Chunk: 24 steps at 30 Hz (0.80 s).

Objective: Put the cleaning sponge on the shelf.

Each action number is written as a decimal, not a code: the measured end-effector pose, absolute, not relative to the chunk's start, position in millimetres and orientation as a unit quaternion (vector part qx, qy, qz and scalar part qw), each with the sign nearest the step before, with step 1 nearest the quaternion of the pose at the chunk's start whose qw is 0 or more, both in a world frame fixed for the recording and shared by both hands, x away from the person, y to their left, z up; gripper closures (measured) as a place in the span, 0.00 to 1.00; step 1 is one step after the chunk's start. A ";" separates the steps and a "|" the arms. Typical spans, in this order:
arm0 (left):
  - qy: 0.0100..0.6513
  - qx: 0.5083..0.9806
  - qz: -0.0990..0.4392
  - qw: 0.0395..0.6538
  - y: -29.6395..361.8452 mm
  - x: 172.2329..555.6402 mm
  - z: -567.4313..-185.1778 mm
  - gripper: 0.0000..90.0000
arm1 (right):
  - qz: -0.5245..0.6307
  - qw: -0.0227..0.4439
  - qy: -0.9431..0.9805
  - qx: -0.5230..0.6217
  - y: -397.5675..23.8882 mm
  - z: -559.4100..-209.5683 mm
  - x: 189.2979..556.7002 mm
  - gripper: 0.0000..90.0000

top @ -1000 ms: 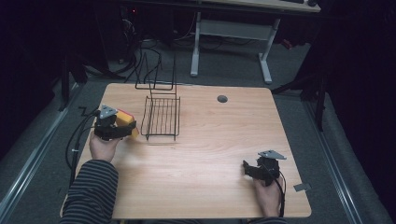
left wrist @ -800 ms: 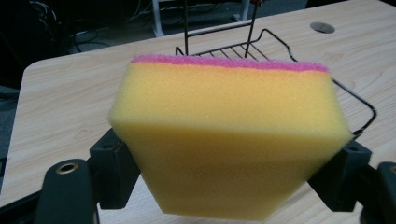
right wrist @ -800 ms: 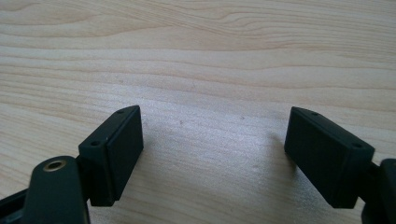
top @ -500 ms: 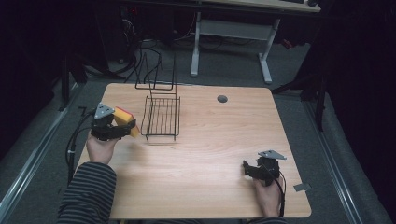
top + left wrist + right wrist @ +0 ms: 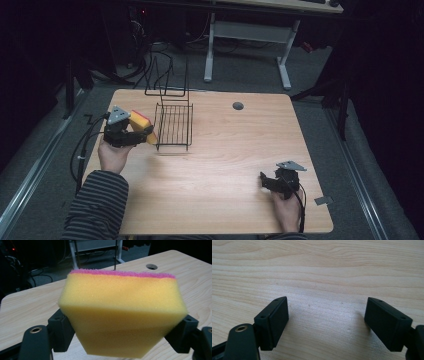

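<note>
Yellow sponge being squeezed in left gripper, hovering beside wire rack, probably for dropping in; right gripper resting open on bench.

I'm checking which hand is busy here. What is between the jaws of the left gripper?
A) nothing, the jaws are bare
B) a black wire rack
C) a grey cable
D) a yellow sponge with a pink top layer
D: in the left gripper view the yellow sponge sits clamped between the two black jaws of the left gripper, its pink layer on the far side.
</note>
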State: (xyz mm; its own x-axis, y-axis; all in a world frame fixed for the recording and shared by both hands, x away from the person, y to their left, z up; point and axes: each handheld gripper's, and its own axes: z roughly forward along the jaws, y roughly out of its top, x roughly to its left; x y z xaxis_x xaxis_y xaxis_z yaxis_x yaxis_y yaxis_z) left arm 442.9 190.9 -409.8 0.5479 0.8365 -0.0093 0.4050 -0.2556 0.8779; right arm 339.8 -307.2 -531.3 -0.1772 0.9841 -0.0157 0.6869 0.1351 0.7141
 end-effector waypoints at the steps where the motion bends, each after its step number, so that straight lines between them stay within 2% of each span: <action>1: 0.410 0.756 0.239 0.451 189.5 443.6 -409.3 0.25 | 0.292 0.254 0.709 0.589 -307.2 -531.3 339.8 0.22; 24: 0.376 0.780 0.229 0.445 142.9 464.7 -406.3 0.25 | 0.292 0.254 0.710 0.588 -307.3 -531.4 339.6 0.22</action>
